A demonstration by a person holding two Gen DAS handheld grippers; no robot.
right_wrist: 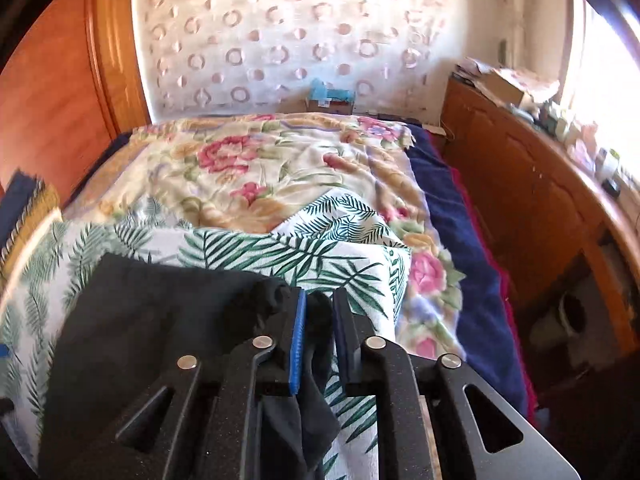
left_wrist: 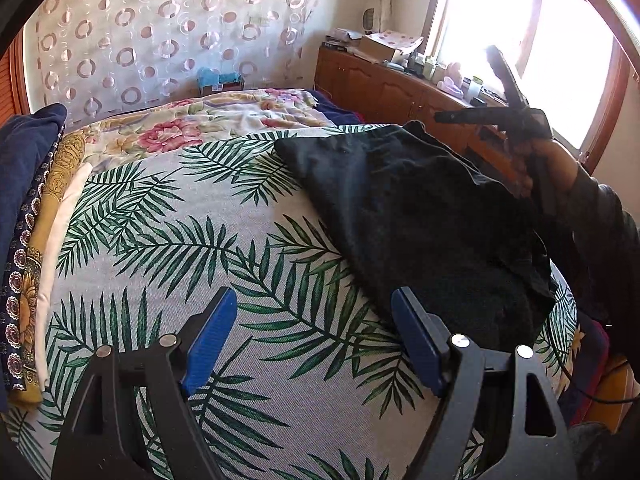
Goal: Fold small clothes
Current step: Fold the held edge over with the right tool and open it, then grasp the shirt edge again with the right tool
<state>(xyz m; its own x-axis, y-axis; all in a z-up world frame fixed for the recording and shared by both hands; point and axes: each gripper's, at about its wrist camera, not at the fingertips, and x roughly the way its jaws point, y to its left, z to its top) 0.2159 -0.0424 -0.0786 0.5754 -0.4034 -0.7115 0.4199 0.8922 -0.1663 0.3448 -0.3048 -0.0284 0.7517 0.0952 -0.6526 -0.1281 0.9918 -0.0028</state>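
Observation:
A black garment (left_wrist: 420,216) lies on the palm-leaf sheet (left_wrist: 200,220) on the bed, toward the right. My left gripper (left_wrist: 316,340) is open and empty, low over the sheet, its right finger beside the garment's near edge. My right gripper (right_wrist: 320,320) is shut on an edge of the black garment (right_wrist: 160,320) and lifts it off the sheet. The right gripper also shows in the left wrist view (left_wrist: 516,120), raised at the garment's far right corner.
A stack of folded clothes (left_wrist: 28,220) sits at the left of the bed. A floral blanket (right_wrist: 280,168) covers the far half. A wooden cabinet (right_wrist: 532,208) with clutter runs along the right under the window.

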